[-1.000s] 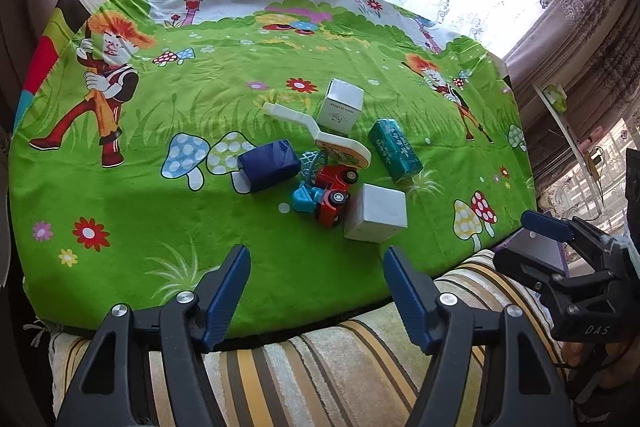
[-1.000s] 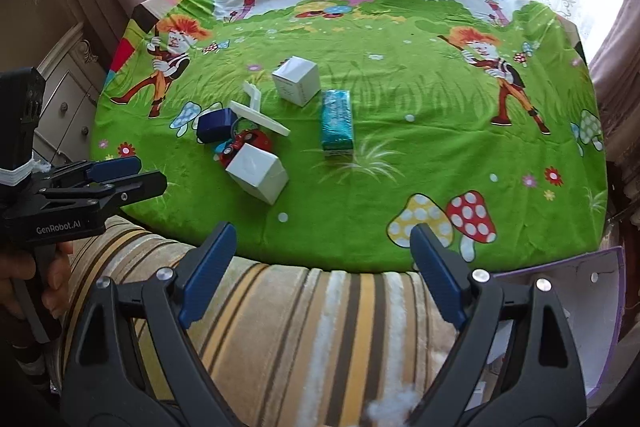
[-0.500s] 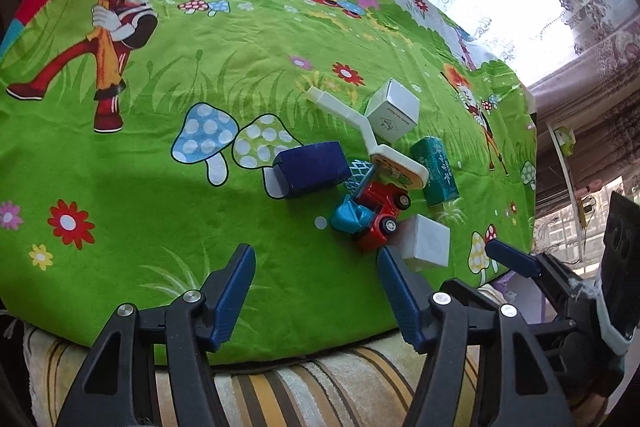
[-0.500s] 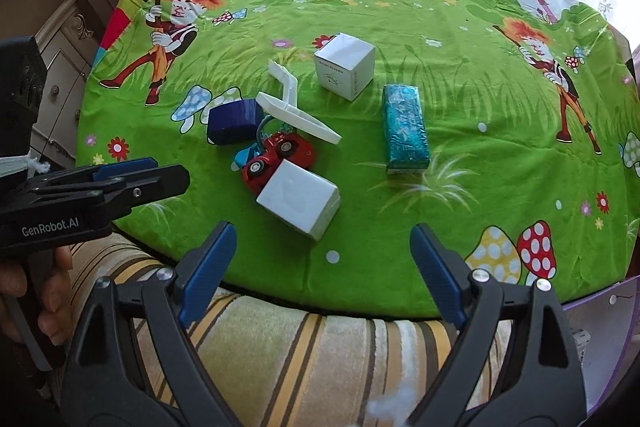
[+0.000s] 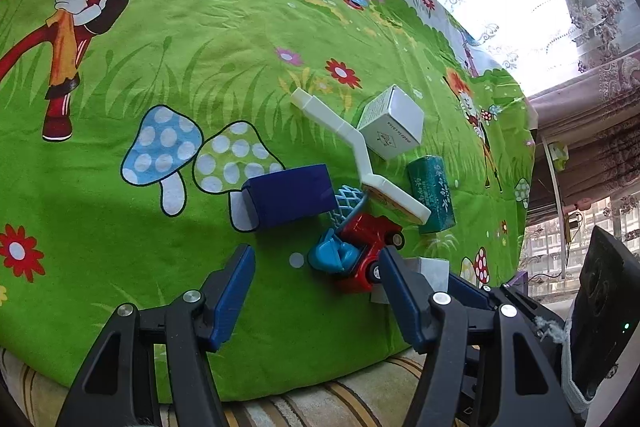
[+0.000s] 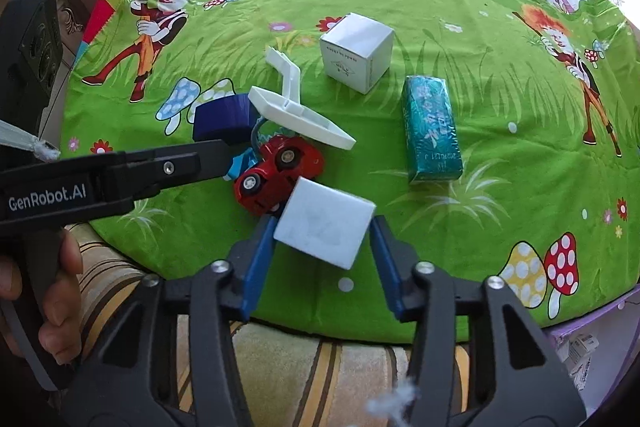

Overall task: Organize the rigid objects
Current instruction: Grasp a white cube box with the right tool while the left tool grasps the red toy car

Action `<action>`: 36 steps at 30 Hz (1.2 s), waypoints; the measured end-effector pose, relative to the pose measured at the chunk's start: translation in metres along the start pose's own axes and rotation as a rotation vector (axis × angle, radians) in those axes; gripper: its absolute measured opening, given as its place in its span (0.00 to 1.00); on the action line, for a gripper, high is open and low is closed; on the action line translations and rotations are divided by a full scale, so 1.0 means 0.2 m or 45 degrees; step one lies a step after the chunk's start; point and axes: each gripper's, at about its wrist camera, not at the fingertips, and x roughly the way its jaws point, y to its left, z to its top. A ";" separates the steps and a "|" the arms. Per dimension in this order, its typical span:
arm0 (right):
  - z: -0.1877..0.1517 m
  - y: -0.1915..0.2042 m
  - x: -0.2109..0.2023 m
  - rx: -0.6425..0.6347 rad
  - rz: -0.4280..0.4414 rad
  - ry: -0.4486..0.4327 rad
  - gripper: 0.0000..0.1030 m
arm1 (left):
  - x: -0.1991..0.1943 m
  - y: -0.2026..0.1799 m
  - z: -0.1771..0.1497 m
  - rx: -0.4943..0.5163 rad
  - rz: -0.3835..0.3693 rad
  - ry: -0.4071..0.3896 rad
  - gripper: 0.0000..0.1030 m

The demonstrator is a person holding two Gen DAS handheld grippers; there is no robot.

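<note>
On the green cartoon cloth lie a navy box (image 5: pixel 290 197) (image 6: pixel 224 119), a red and blue toy car (image 5: pixel 356 253) (image 6: pixel 280 167), a white angled plastic piece (image 5: pixel 352 143) (image 6: pixel 298 111), a white cube box (image 5: pixel 392 125) (image 6: pixel 356 53), a teal pack (image 5: pixel 432 195) (image 6: pixel 432 131) and a near white box (image 6: pixel 324 227) (image 5: pixel 430 273). My left gripper (image 5: pixel 316 267) is open, its jaws either side of the toy car's near end. My right gripper (image 6: pixel 322 231) is open around the near white box, fingers (image 6: pixel 258 259) close to its sides.
The cloth (image 5: pixel 160 75) covers a round table, with a striped cushion (image 6: pixel 280 359) along its near edge. Curtains and a bright window stand behind. A purple-edged tray (image 6: pixel 592 331) sits low at the right. The left gripper body (image 6: pixel 100 179) crosses the right wrist view.
Both grippers have moved forward over the table edge. The left now flanks the toy car. The right has narrowed around the near white box.
</note>
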 end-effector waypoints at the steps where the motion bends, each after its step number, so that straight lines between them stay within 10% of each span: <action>1: -0.01 -0.01 -0.01 -0.001 -0.001 -0.006 0.49 | 0.01 -0.01 0.00 -0.001 0.005 0.000 0.63; 36: -0.22 -0.34 -0.30 0.159 -0.058 -0.176 0.49 | 0.10 -0.42 -0.19 0.466 0.244 -0.037 0.60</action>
